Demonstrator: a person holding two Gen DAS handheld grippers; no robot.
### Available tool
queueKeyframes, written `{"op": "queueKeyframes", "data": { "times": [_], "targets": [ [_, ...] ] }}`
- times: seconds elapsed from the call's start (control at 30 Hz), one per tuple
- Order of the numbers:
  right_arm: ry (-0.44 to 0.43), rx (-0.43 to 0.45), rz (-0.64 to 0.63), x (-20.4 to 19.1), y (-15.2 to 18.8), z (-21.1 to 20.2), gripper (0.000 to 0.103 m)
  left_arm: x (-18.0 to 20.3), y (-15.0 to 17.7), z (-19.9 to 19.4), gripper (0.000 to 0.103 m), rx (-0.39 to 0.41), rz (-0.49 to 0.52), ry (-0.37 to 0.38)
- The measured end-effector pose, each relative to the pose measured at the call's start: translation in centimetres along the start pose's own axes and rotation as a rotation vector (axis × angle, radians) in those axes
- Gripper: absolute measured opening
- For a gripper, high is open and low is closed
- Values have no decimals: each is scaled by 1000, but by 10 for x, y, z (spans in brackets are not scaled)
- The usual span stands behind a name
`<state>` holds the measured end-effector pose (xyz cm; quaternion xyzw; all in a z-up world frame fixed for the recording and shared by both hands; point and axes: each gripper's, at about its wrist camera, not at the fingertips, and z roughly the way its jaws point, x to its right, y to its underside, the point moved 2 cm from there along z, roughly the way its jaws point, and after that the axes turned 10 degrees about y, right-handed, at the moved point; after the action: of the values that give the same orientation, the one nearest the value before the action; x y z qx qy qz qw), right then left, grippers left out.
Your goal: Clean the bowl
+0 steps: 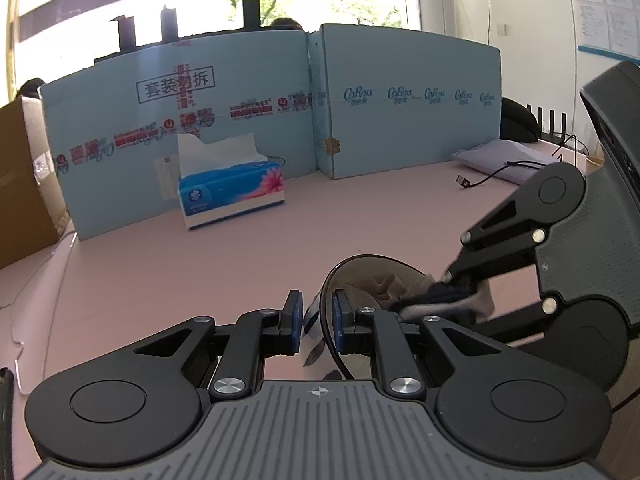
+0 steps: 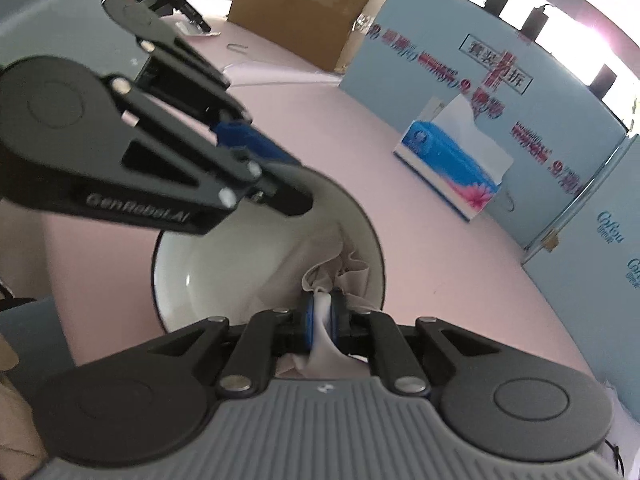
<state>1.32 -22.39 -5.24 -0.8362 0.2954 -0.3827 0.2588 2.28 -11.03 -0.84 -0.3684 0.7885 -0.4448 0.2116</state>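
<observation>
1. Table (image 1: 380,216): one, pink; its near edge is hidden under the gripper bodies.
2. Blue panels (image 1: 408,100): two, upright behind the table; print partly blurred in the right wrist view.
3. Cardboard box (image 2: 304,8): one, top cut off by the frame.
4. Tissue box (image 1: 232,196): one, near the panels, well apart from the bowl.
5. Bowl (image 2: 208,264): one, tilted on the table; its far rim is hidden by the left gripper (image 1: 316,316), whose jaws are clamped on the rim.
6. Right gripper (image 2: 322,312): jaws closed on the tissue (image 2: 344,264), pressed inside the bowl.
7. Tissue: one wad, crumpled; the lower part is hidden between the pads.
8. Cable (image 1: 492,176): one, far end out of sight.
</observation>
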Motion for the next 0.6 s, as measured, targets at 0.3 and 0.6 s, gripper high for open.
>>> {"op": "queueKeyframes", "data": {
  "times": [0.3, 0.6],
  "targets": [
    [-34, -40, 157, 12, 9, 5, 7, 1, -5, 7, 37, 8, -26, -2],
    [-30, -3, 427, 12, 26, -3, 8, 16, 1, 0, 38, 15, -106, -73]
  ]
}}
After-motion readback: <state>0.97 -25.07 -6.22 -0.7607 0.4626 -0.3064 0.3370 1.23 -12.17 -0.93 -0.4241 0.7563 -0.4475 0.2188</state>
